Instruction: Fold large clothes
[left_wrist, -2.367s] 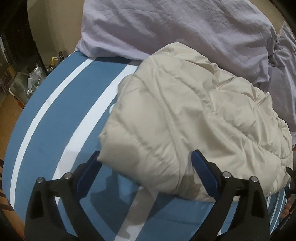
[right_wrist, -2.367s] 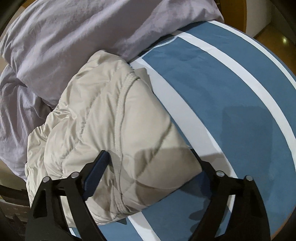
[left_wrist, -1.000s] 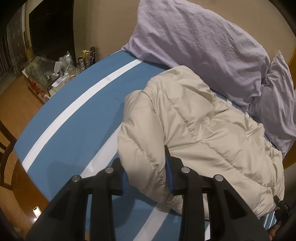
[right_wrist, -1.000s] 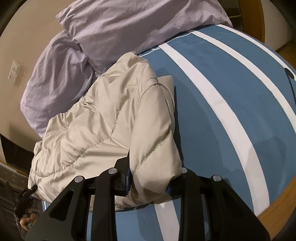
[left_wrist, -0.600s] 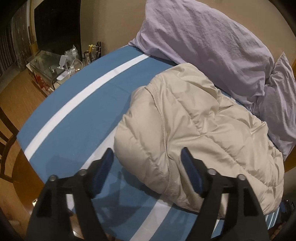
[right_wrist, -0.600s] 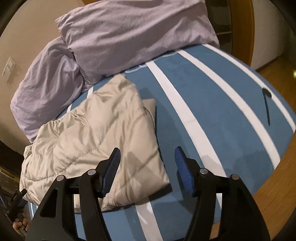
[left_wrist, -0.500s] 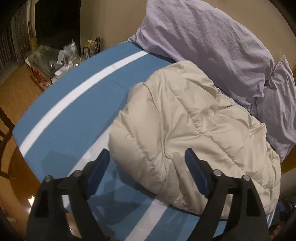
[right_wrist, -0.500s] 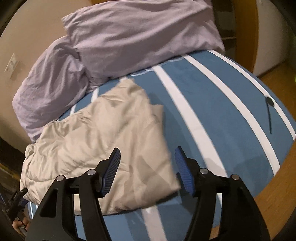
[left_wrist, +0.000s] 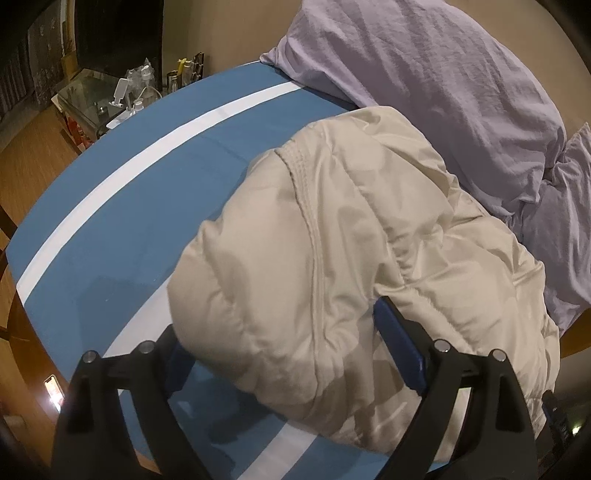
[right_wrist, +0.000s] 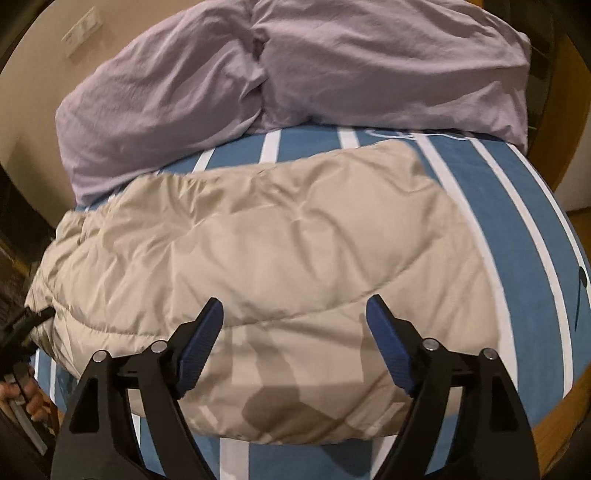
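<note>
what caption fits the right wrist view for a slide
Open right tongs poised over a folded beige puffer jacket on a blue-and-white striped bedsheet, lilac pillows behind.

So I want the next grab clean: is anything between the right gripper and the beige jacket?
Nothing visible. The right gripper hangs open directly over the beige jacket, only air between; the pillows lie beyond it.

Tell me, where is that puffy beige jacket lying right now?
The puffy beige jacket lies on the blue-and-white striped bed cover, just below the two lilac pillows, filling the middle of the right wrist view.
</note>
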